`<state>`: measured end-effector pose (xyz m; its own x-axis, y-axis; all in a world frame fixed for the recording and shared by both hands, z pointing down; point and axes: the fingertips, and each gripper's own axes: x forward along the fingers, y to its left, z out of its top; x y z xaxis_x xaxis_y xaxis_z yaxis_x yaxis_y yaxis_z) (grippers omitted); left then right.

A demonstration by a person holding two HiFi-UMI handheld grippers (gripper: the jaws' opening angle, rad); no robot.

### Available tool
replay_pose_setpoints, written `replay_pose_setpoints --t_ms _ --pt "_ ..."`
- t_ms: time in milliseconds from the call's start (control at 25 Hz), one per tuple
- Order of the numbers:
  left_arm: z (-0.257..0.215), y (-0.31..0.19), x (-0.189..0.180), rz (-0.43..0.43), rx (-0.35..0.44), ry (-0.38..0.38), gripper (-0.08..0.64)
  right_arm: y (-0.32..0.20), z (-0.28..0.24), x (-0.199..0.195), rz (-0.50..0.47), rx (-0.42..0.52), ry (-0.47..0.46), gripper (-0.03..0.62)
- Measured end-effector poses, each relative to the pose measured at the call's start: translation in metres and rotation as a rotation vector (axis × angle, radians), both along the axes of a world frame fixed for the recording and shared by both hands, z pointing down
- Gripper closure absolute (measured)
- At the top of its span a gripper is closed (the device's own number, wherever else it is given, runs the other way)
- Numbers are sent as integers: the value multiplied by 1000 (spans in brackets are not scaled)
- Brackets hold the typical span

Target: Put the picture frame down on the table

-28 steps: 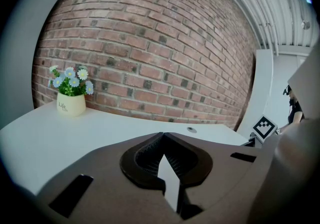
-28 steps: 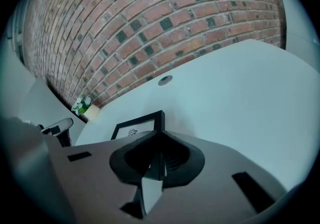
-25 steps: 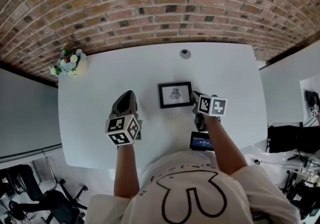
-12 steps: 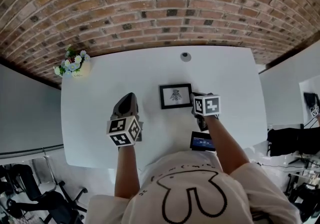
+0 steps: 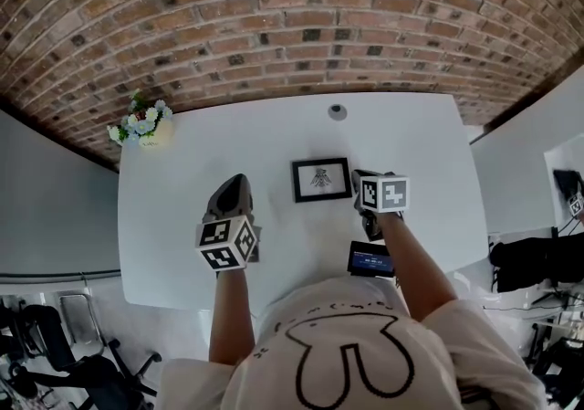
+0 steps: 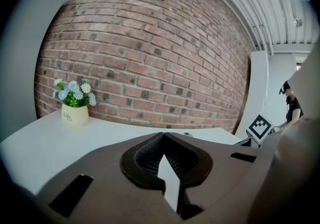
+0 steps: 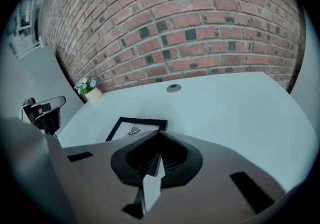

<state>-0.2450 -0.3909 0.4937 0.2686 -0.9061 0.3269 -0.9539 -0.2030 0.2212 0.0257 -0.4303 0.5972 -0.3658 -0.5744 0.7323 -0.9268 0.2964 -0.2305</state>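
Brown left hand-held gripper (image 6: 161,135): jaws together at the tips, nothing between them, held over the bench (image 5: 182,216). Right hand-held gripper (image 7: 159,133): jaws together as well, empty, tips just beside the right edge of the frame (image 5: 321,179). Frame lies flat and face up on the bench between the two, gripped by neither. Small dark screen (image 5: 370,259) by the right forearm. Flower pot (image 5: 141,125) at far left corner. Round cap (image 5: 338,111) near far edge. Brick wall (image 5: 292,15) behind.

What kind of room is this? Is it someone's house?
Probably an office or workroom, not a house. There is a bare brick wall, a big white table with a picture frame and a small flower pot, and a black office chair beside it.
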Motion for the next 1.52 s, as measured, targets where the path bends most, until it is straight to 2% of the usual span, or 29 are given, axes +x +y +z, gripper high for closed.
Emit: replay_pose_setpoints --t_ms 680,960,1120,1280,1520 --pt "-31 25 13 27 87 -17 548 10 -91 13 -62 308 -32 575" --pt "-55 19 16 35 150 -25 548 13 -140 13 -72 458 -66 575" --pt "-73 15 20 48 196 -33 548 17 -177 13 -84 600 -68 575" --pt "-93 11 23 57 248 -28 548 23 -212 14 -102 740 -25 575" --pt "-130 8 23 71 347 -74 548 31 -249 13 -120 874 17 575"
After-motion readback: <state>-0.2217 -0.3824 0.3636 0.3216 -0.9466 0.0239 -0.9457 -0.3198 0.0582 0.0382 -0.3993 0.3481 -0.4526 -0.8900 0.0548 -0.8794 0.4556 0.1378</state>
